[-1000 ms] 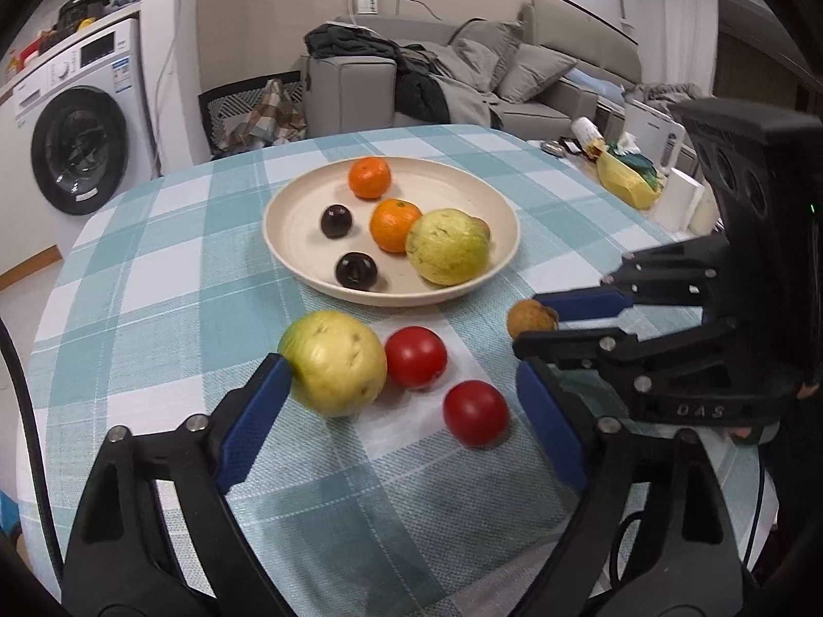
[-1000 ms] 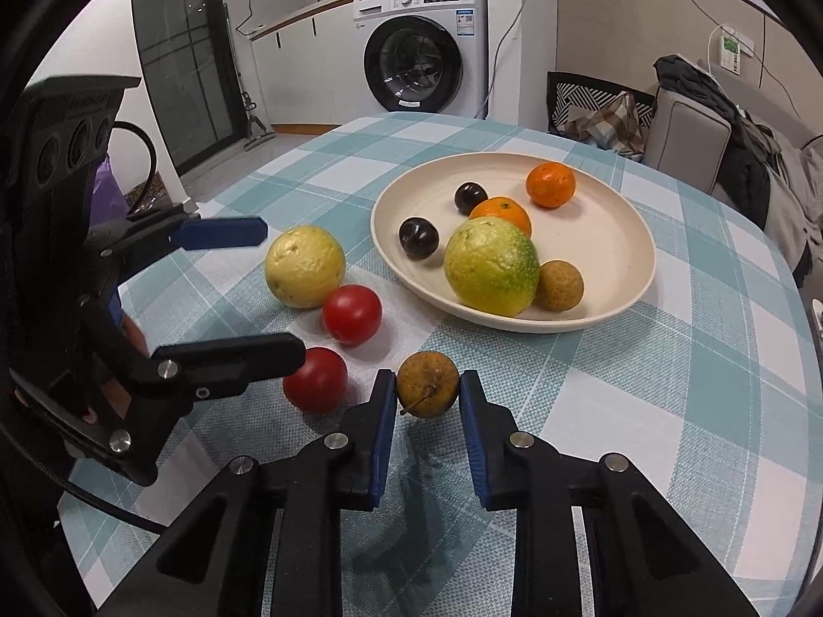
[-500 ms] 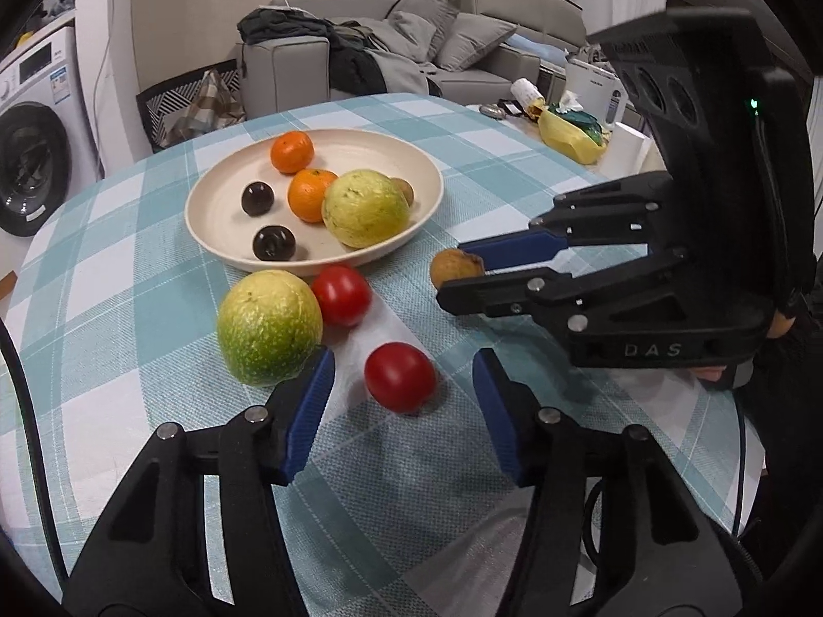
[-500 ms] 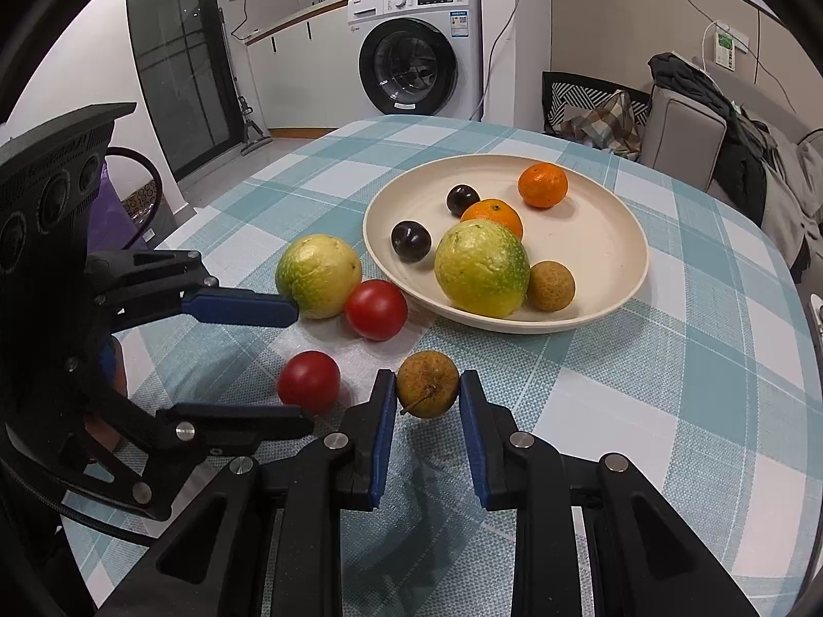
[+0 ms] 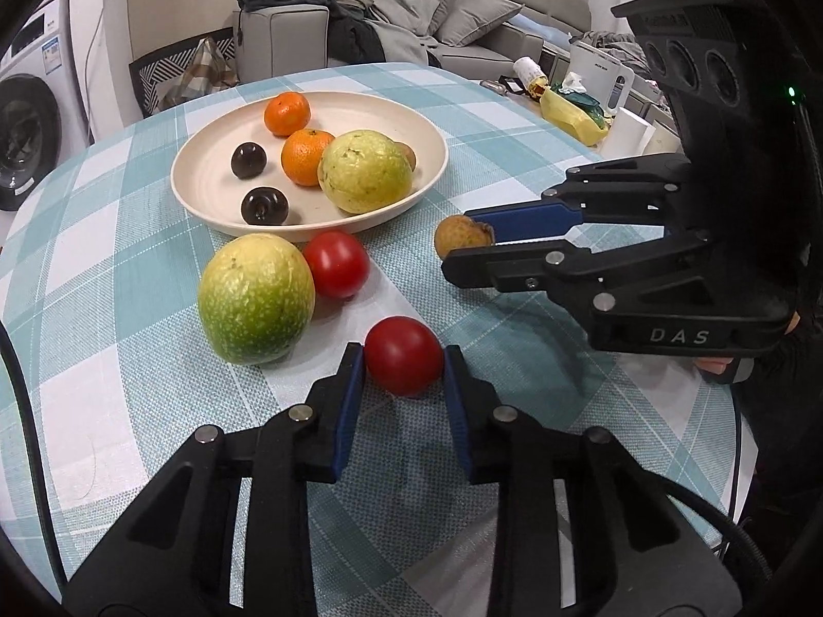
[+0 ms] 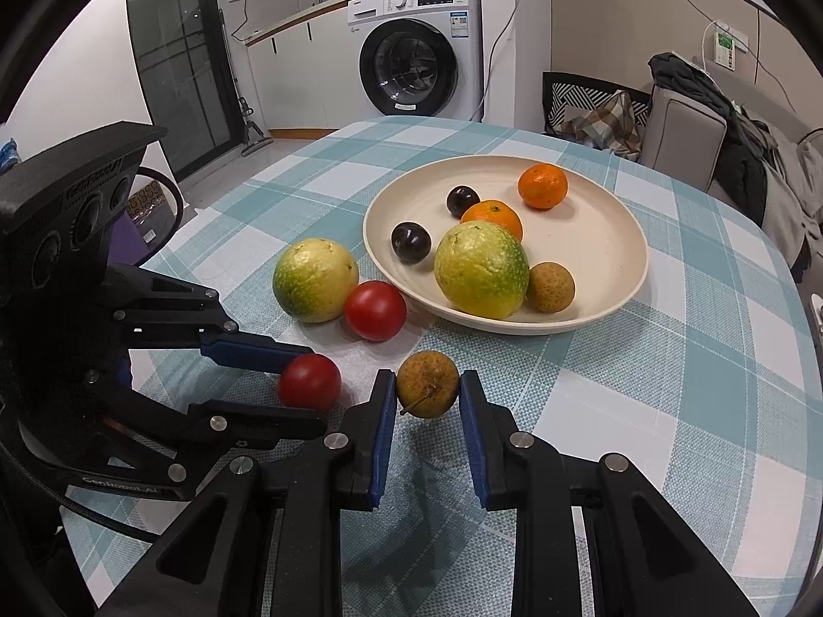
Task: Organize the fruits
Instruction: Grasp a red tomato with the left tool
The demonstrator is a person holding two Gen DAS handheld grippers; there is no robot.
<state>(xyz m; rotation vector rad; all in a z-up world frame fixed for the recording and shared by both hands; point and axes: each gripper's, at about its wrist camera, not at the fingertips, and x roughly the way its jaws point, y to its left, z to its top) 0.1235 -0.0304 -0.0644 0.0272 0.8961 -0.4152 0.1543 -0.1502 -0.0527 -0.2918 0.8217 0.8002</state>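
My left gripper [image 5: 404, 365] is shut on a red tomato [image 5: 404, 362], also seen in the right wrist view [image 6: 309, 381]. My right gripper [image 6: 427, 385] is shut on a small brown fruit [image 6: 427, 383], which shows in the left wrist view [image 5: 461, 236]. A second red tomato [image 5: 336, 264] and a green-yellow guava [image 5: 255, 298] lie on the checked cloth next to the cream plate [image 5: 206, 190]. The plate holds two oranges [image 5: 305, 156], two dark plums [image 5: 264, 205], a second guava [image 5: 366, 170] and a small brown fruit [image 6: 550, 287].
The round table [image 6: 694, 385] carries a teal and white checked cloth. A washing machine [image 6: 416, 51] stands behind the table. A grey sofa [image 5: 411, 25] with clothes on it stands beyond the far edge. A yellow bag [image 5: 571, 113] sits on a side surface to the right.
My left gripper has moved forward and closed on the near red tomato. My right gripper still grips the small brown fruit.
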